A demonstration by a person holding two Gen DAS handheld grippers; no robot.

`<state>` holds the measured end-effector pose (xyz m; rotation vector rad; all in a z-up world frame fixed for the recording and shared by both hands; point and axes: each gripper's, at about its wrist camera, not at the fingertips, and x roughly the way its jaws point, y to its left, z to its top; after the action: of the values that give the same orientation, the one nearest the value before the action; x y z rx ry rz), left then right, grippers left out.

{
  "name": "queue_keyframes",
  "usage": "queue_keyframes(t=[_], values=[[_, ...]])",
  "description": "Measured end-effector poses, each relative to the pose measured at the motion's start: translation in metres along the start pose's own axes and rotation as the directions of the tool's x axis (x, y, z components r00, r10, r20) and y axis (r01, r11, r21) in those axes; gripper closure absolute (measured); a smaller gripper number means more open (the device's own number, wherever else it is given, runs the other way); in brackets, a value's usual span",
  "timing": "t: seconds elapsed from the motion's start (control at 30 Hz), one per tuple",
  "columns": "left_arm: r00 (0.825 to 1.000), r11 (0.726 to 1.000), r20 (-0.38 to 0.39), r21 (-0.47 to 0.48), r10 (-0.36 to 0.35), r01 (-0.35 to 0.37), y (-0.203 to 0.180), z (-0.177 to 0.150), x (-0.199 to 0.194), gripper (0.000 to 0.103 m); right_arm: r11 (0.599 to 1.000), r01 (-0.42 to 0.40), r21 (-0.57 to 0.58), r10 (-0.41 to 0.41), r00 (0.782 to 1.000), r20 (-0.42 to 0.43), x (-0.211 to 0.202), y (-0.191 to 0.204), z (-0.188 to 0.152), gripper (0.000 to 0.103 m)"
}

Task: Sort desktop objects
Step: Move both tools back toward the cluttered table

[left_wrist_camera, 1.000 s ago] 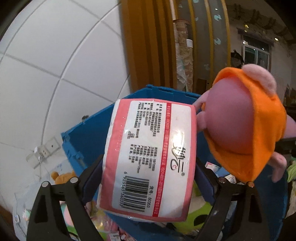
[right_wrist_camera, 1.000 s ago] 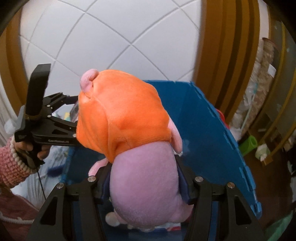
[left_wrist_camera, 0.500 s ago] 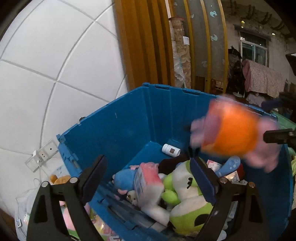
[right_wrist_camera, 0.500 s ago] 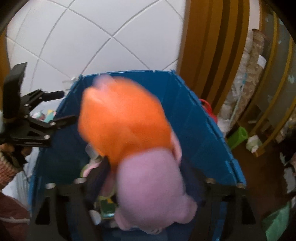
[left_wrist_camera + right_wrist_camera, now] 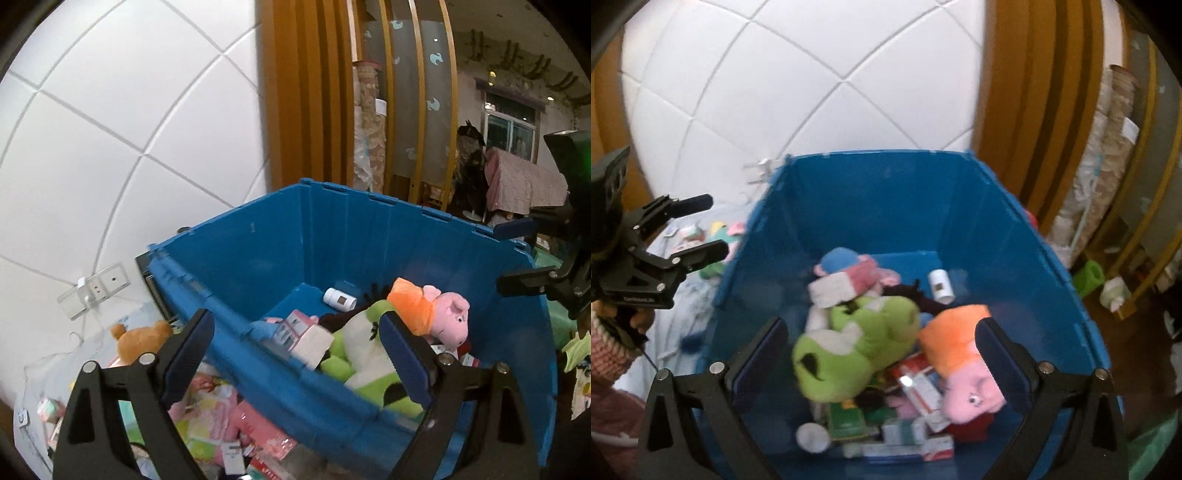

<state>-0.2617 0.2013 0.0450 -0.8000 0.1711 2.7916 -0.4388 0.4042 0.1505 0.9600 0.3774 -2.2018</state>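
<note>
Pig (image 5: 960, 354): dropped from right gripper (image 5: 882, 360), now in bin (image 5: 871, 192).
Pack (image 5: 303, 334): dropped too, in bin.
Left gripper (image 5: 295, 354): gaping, empty.
Right gripper: gaping, empty.

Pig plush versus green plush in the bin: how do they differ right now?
The pig plush is pink with an orange dress; the green plush is lime with white patches. The pig looks smaller than the green one. The pig lies by the bin's right wall in the right wrist view, the green plush mid-pile. Both lie inside the bin, ungripped.
</note>
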Motion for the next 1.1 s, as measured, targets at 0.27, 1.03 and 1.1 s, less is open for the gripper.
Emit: queue_keyframes(t=[0.27, 1.03, 1.1], values=[[0.996, 0.996, 0.008, -0.036, 0.085, -0.085, 0.042, -0.049, -0.044, 0.012, 0.996, -0.071, -0.052, 0.072, 0.997, 0.011, -0.008, 0.061, -0.004, 0.001], [0.932, 0.94, -0.283, -0.186, 0.226, -0.285, 0.248, -0.254, -0.094, 0.012, 0.951, -0.216, -0.221, 0.207, 0.976, -0.066, 0.017, 0.258, -0.035, 0.001], [0.929, 0.941, -0.301, -0.189, 0.217, -0.281, 0.253, -0.265, -0.088, 0.012, 0.951, -0.217, -0.221, 0.203, 0.975, -0.086, 0.029, 0.271, -0.045, 0.001]])
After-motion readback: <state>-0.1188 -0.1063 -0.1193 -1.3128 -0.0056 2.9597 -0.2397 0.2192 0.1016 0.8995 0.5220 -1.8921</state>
